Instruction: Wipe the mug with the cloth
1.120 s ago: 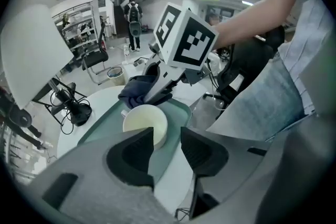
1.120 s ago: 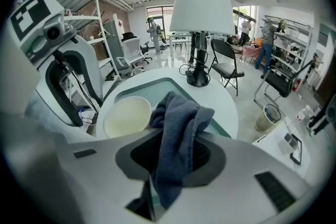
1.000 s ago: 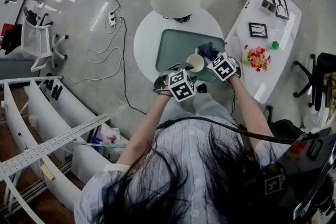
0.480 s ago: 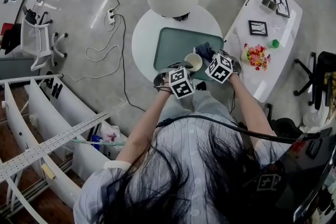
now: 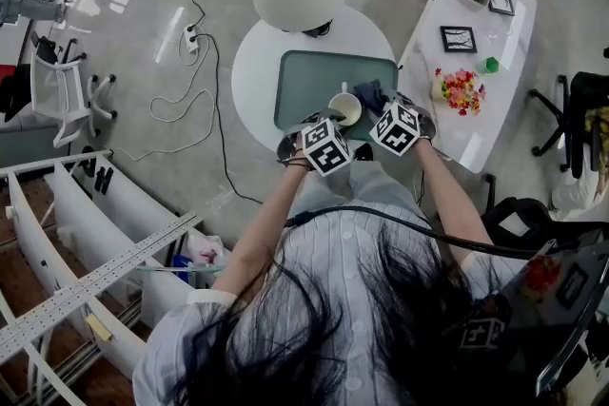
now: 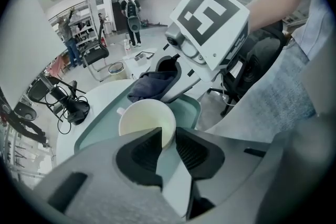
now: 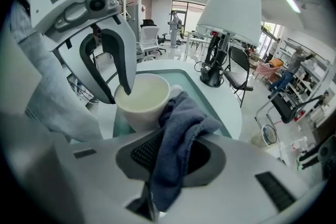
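Bracing the cream mug (image 6: pixel 147 120) is the first concern. The left gripper (image 6: pixel 167 136) straddles the near rim, one jaw inside the bowl and one outside, and its jaws are closing on the wall between them. The mug stands upright on the green tray (image 5: pixel 309 76), which sits on the round white table (image 5: pixel 255 71); the handle points away from the person. The right gripper (image 7: pixel 173 162) is clamped on a dark blue cloth (image 7: pixel 184 123). The cloth's free bunch spills forward past the jaws and lies against the mug's outer side, just below the rim.

Step in hand, as judged: beginning the wipe with the mug pinned.

Notes for doing it well:
- Let the rim pinch seat fully before rubbing. A thin wall held only at the jaw tips will likely pivot under a sideways push.
- Lead with the loose bunch of cloth, not the hard jaw ends, so that only fabric meets the glaze.
- Push toward the pinch rather than away from it, so the mug does not tip or slide on the tray.
- Work around the outer wall in short arcs, then over the rim, and stay clear of the left gripper's outer jaw.
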Tool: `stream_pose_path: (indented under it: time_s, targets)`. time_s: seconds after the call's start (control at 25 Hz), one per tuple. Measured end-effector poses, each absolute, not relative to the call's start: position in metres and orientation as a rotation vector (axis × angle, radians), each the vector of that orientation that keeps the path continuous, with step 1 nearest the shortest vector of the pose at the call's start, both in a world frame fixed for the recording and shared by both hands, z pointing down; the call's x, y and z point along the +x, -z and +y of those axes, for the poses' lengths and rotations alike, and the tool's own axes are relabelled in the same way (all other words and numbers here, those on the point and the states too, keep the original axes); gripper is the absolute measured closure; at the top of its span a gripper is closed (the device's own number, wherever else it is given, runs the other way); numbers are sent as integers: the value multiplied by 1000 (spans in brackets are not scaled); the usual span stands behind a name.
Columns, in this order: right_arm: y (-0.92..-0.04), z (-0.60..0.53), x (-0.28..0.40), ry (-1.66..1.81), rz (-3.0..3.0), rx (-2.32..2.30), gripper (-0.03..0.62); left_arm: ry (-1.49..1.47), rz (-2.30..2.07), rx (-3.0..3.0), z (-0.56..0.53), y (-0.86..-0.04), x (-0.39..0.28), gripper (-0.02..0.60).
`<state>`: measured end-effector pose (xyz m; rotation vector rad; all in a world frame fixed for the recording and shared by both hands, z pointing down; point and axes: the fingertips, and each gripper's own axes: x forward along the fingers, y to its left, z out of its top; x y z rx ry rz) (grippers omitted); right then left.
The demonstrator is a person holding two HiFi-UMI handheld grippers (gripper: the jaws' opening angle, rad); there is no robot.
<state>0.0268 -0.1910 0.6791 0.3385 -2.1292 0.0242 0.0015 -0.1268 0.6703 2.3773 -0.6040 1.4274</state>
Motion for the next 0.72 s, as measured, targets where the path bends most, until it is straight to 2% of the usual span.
stream_pose_path:
  time_s: [0.4,0.72]
  targets:
    - [-678,-169,35,-128,-2127,451,500,-1219,-758,2246,-136,-667,3,489]
    - [-674,-159,30,-225,-2143,543,500,-912,-892,2048,-151,-655,-3,491]
